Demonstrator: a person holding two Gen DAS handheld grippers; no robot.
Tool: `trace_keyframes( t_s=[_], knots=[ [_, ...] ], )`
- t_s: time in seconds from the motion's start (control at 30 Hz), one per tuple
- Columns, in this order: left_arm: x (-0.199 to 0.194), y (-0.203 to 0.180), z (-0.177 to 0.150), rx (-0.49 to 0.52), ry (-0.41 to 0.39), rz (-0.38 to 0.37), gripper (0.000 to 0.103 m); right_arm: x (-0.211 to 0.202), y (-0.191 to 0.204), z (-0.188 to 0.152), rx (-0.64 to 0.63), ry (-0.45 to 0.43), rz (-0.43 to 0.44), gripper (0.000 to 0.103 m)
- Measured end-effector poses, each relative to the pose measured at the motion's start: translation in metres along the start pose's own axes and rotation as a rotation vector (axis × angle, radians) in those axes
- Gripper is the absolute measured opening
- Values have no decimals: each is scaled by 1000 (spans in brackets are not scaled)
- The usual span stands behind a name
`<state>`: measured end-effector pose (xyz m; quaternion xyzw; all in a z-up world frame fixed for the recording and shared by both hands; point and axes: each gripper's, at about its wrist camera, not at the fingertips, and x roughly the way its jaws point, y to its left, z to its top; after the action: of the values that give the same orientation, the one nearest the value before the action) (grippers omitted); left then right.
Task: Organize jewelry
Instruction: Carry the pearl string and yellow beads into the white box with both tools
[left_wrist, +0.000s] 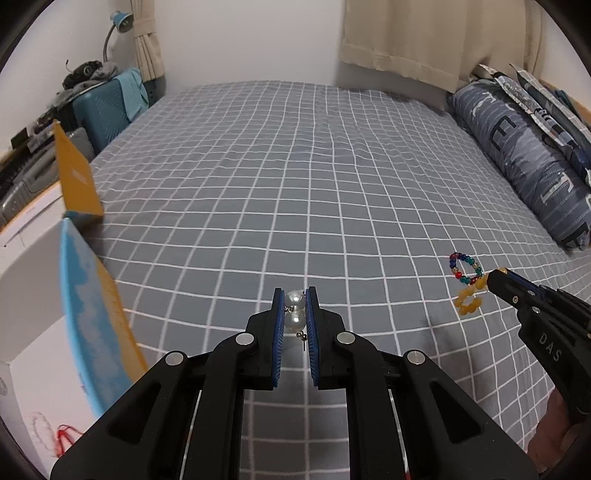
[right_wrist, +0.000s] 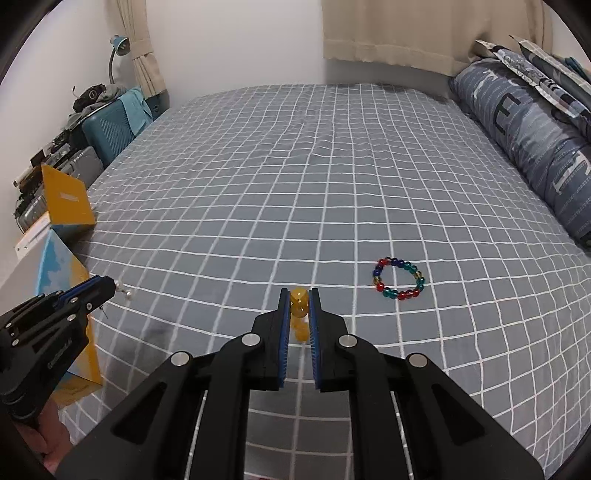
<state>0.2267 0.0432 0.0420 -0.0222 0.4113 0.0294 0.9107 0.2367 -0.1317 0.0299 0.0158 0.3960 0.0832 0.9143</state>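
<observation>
My left gripper (left_wrist: 294, 300) is shut on a pair of white pearl earrings (left_wrist: 294, 312), whose metal posts hang below the pads, above the grey checked bed (left_wrist: 295, 184). In the right wrist view the left gripper (right_wrist: 110, 286) shows at the left with the pearls (right_wrist: 125, 291) at its tip. My right gripper (right_wrist: 299, 300) is shut on a yellow bead bracelet (right_wrist: 299, 308), which dangles between the pads; the same bracelet (left_wrist: 470, 297) hangs from the right gripper (left_wrist: 496, 275) in the left wrist view. A multicoloured bead bracelet (right_wrist: 398, 278) lies flat on the bed to the right.
An open blue and yellow box (left_wrist: 85, 310) with a raised yellow lid (left_wrist: 75, 177) stands at the bed's left edge; red and pale jewelry (left_wrist: 51, 432) lies inside. A blue patterned pillow (left_wrist: 524, 155) lines the right side. Suitcases (left_wrist: 107, 110) and clutter stand at the far left.
</observation>
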Motion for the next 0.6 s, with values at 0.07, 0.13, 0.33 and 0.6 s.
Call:
trace_keyframes(
  t_s=[0.07,0.13,0.33,0.6],
  knots=[
    [-9,8,4,-11,1,6,11,-5,7,4,-7,1,4,9],
    [-19,16,10,-23,6,11,11,-11,15,9,-19,-5,4,9],
    [-49,37,18,-38,-16,52,11,-29,44,21,-63,-19,29,9],
    [-78,78,14,-90,-13,90,11,-38,92,31,-123,-10,113,9]
  ],
)
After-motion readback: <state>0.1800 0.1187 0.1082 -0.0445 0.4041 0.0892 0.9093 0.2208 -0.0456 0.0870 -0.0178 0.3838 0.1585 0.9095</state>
